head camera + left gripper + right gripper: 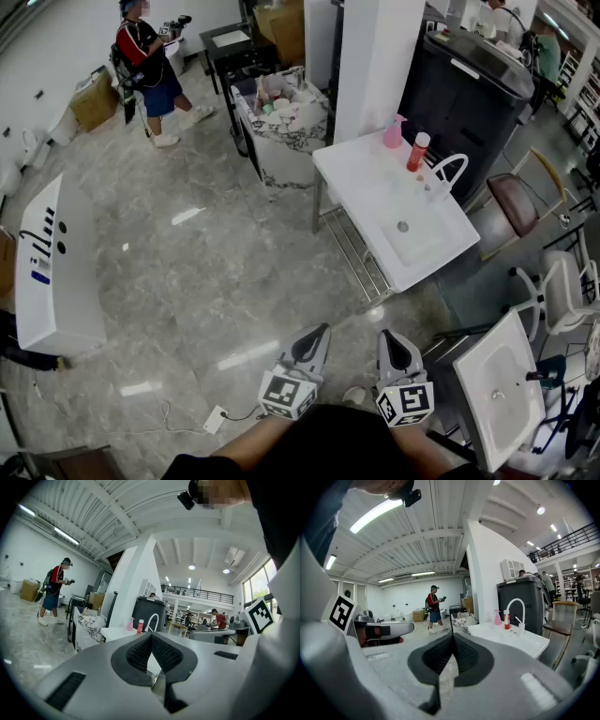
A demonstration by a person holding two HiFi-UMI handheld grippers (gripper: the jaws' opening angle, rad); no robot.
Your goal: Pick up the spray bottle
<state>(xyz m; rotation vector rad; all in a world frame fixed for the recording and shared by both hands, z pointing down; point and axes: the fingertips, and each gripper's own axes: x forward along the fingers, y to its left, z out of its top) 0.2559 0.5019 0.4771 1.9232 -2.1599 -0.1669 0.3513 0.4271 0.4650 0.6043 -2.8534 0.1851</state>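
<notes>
Both claws are clenched and empty. The grey two-jaw left gripper (321, 332) and its twin, the right gripper (390, 337), sit side by side at the near edge of the scene. Their black ribbed pads (138, 652) are pressed tip to tip with nothing between them.

The small pink plastic spray bottle (394, 131) stands upright on the far corner of a white rectangular sink basin (366, 187) set on a metal frame. It is well apart from both grippers, ahead and to the right. Just right of it stands a red bottle with a white cap (417, 152), then a curved white tap (450, 169).

A dark grey cabinet (464, 94) rises behind the sink, with a white pillar (375, 56) to its left. Grey marble floor (216, 281) lies between the grippers and the sink. At far left a person in a red-and-black top (145, 56) stands near a cardboard box (94, 101).
</notes>
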